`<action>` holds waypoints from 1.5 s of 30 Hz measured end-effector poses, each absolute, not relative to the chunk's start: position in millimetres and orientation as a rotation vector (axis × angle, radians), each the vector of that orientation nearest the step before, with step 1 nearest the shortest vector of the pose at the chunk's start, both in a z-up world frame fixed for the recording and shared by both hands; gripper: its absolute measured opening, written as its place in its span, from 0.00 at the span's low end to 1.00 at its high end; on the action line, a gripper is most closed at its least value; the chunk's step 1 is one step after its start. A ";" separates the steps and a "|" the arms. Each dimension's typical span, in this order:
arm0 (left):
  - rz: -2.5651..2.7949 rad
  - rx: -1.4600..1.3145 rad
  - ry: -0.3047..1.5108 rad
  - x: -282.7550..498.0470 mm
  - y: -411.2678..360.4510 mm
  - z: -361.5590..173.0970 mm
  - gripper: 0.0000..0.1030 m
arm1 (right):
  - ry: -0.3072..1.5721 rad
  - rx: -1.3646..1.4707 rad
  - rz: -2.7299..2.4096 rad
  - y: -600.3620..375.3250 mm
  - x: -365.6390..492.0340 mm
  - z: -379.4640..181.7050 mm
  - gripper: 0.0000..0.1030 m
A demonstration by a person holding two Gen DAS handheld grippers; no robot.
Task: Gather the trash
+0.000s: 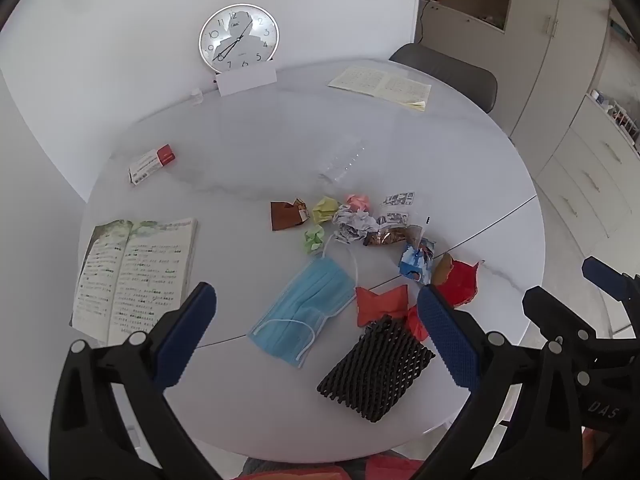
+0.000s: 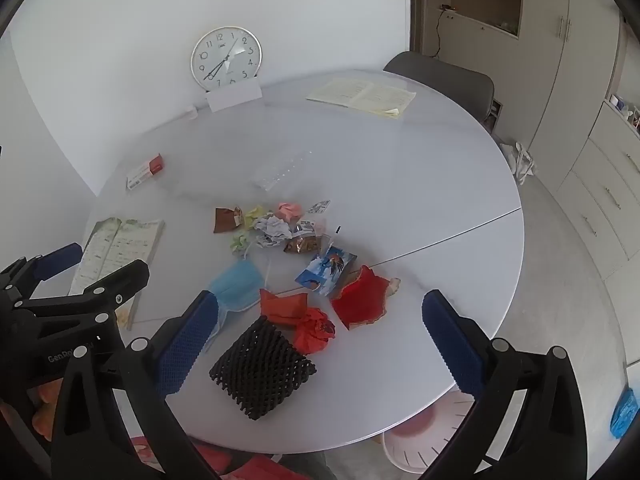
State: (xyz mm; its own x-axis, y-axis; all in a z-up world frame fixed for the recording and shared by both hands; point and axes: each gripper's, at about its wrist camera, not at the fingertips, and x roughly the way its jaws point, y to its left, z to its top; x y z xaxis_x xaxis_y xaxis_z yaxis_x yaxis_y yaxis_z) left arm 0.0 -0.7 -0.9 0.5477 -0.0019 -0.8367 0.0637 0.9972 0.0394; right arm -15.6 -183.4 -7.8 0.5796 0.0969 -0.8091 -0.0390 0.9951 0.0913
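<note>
Trash lies in a loose heap on the round white table (image 1: pixel 248 408). A blue face mask (image 1: pixel 304 312) (image 2: pixel 236 284), a black foam net (image 1: pixel 376 372) (image 2: pixel 260 368) and red wrappers (image 1: pixel 380 304) (image 2: pixel 360 300) are nearest. Behind them are crumpled paper balls (image 1: pixel 352 224), a brown wrapper (image 1: pixel 286 216) and a blue-white packet (image 1: pixel 416 260). My left gripper (image 1: pixel 316 292) hovers open above the mask, with nothing between its fingers. My right gripper (image 2: pixel 320 298) hovers open above the net and red wrappers, also empty. Each gripper shows at the edge of the other's view.
An open book (image 1: pixel 132 276), a red-white box (image 1: pixel 152 164), a clear plastic tray (image 1: pixel 340 160), a yellow booklet (image 1: pixel 380 86) and a clock (image 1: pixel 239 38) share the table. A grey chair (image 1: pixel 448 72) stands behind. A white slotted bin (image 2: pixel 424 432) sits below the near right edge.
</note>
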 end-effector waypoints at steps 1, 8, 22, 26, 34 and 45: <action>-0.041 0.054 0.982 -0.8 0.4 -0.1 0.94 | 0.951 0.067 0.076 -183.1 -14.4 -8.8 0.98; -0.033 0.067 0.970 -9.1 -2.5 0.2 0.94 | 0.934 0.071 0.087 -188.8 -17.1 -11.1 0.98; -0.060 0.064 0.978 -4.9 -11.0 9.1 0.94 | 0.902 0.059 0.074 -194.8 -17.5 -1.4 0.98; -0.064 0.058 0.973 -3.1 -9.9 11.2 0.94 | 0.896 0.060 0.072 -195.4 -16.7 -1.0 0.98; -0.054 0.055 0.970 -2.1 -10.4 12.8 0.94 | 0.898 0.035 0.074 -194.1 -15.2 1.1 0.98; -0.046 0.038 0.980 -6.2 -8.0 10.0 0.94 | 0.905 0.019 0.082 -190.4 -21.8 -0.3 0.98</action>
